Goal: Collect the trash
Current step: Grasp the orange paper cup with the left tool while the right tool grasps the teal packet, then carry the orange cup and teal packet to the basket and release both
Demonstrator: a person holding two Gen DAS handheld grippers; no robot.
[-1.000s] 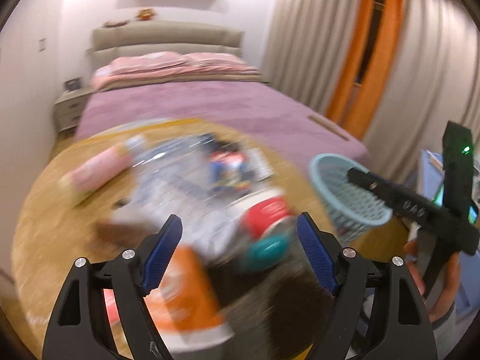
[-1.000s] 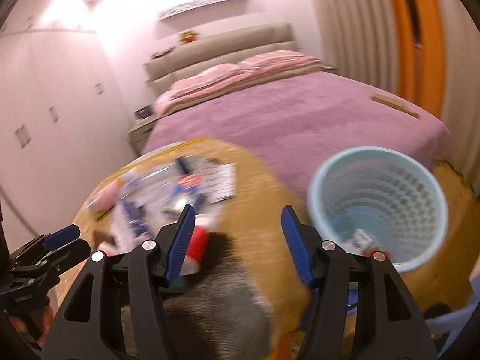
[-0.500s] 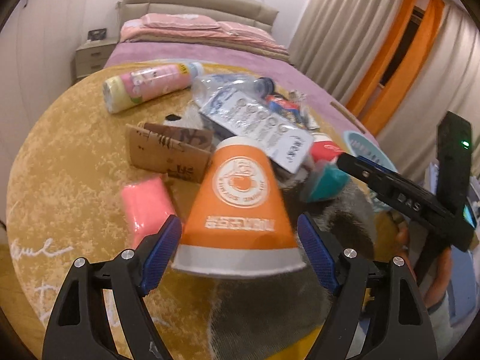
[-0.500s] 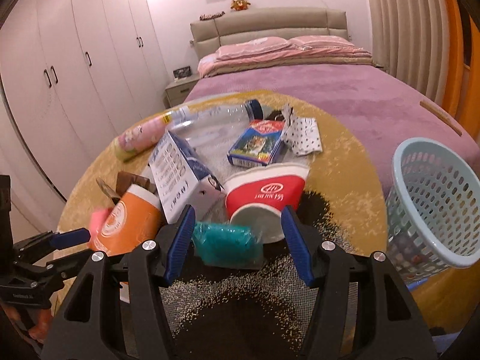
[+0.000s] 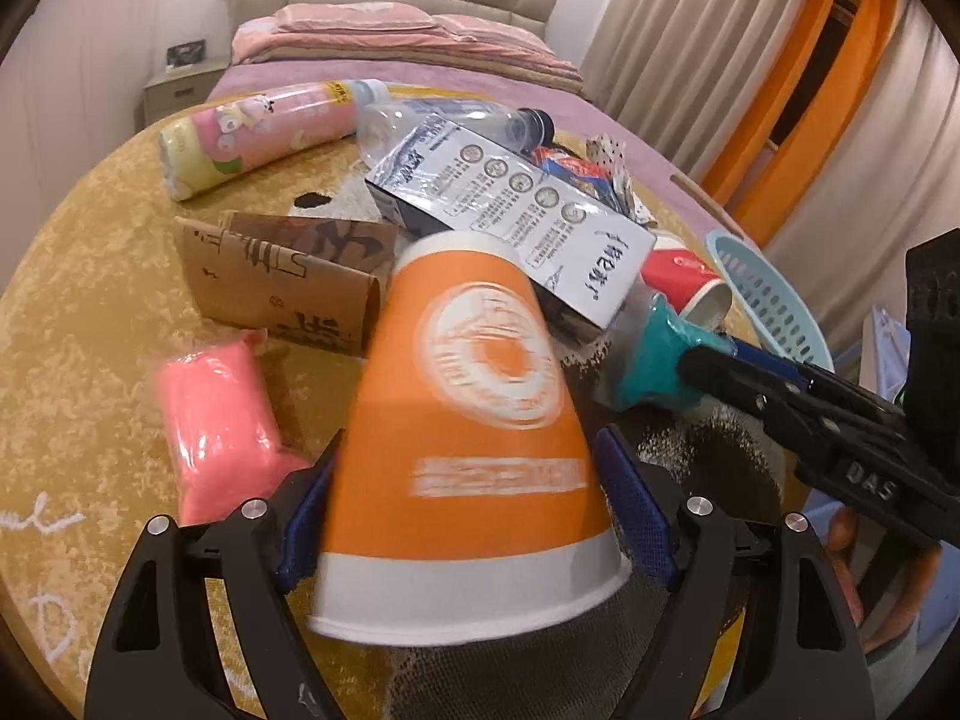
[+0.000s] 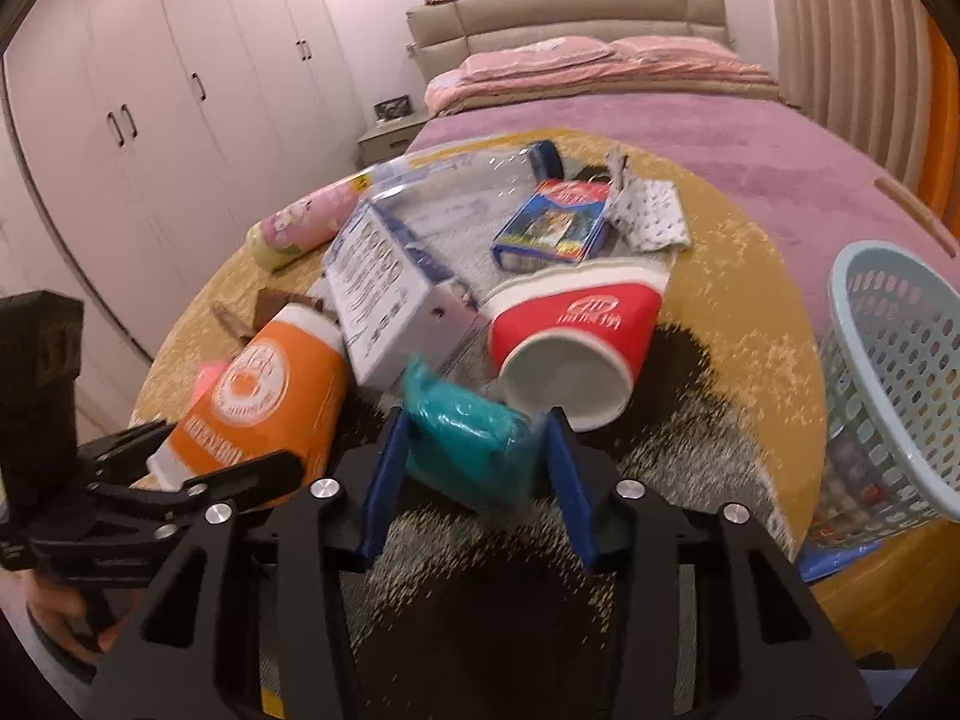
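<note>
Teal packet [image 6: 465, 429] pinched in closing right tongs [image 6: 477, 468]; left tongs [image 5: 471, 516] (spread) straddle orange cup [image 5: 474, 420].

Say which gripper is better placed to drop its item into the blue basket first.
Right, probably. The right gripper, jaws just closing around the teal packet, has the basket right beside it; the left gripper straddles the orange cup, farther off.
</note>
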